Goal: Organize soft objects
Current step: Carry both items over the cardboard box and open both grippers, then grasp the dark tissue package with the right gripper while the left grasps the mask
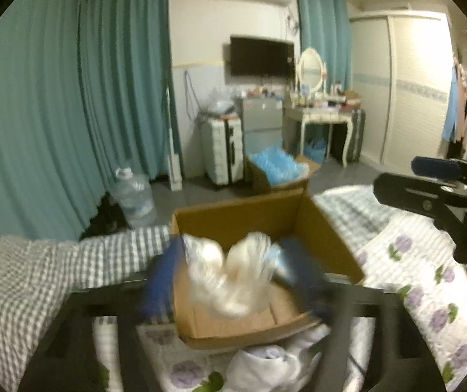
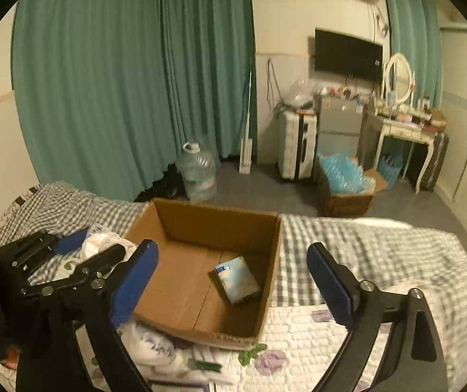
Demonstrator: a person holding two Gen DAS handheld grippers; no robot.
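On the bed [image 2: 380, 245], an open cardboard box [image 2: 207, 225] sits between checked and floral bedding, with a blue tissue pack [image 2: 238, 279] lying on its floor. Blurred by motion, the left tool [image 1: 230, 277] grips a clear-wrapped white soft bundle [image 1: 230, 281] above the box. Beside it, the right tool [image 2: 233, 281] hovers over the box, blue pads wide apart and holding nothing.
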